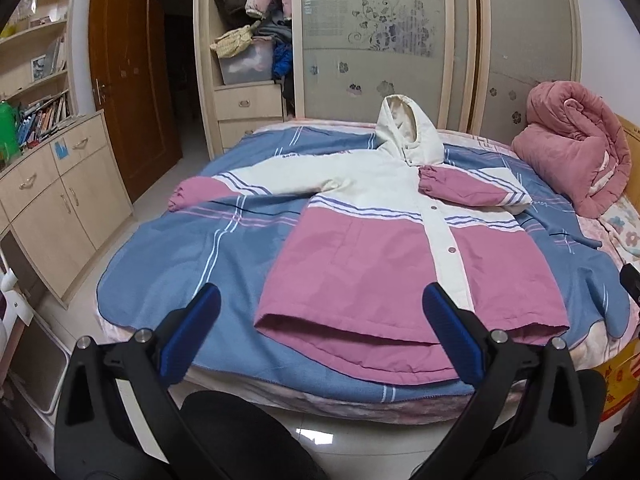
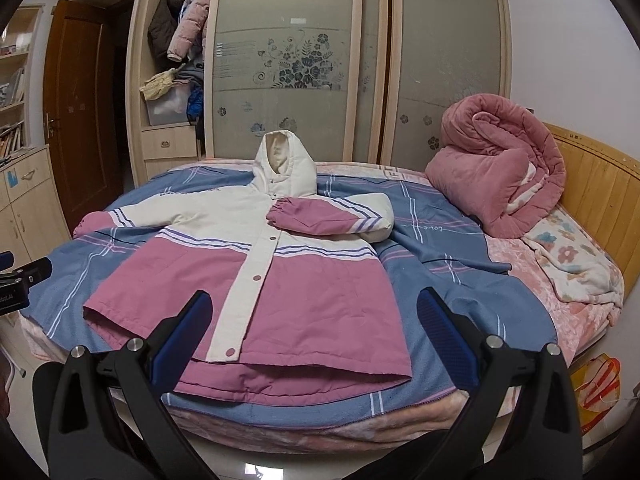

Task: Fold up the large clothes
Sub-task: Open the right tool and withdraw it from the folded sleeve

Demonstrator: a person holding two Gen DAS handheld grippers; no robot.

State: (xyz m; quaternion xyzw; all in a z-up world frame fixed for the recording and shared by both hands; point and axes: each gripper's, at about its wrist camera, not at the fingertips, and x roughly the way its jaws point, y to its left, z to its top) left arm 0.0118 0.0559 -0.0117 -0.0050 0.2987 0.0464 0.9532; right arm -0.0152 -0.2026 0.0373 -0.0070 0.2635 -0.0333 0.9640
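the jacket [image 1: 400,256] lies flat near the bed's [image 1: 160,264] front edge, one sleeve [image 2: 324,216] folded across its chest. its back hem is partly hidden behind the left gripper [image 1: 320,312] and right gripper [image 2: 314,312], both spread wide, holding nothing.

Bare blue blanket [image 2: 448,248] lies open on both sides of the jacket [image 2: 304,300] and along its hem. Beyond the jacket's folded sleeve, the rolled pink quilt [image 2: 496,168] blocks the bed's headboard corner. The wardrobe [image 2: 288,60] stands behind its hood.
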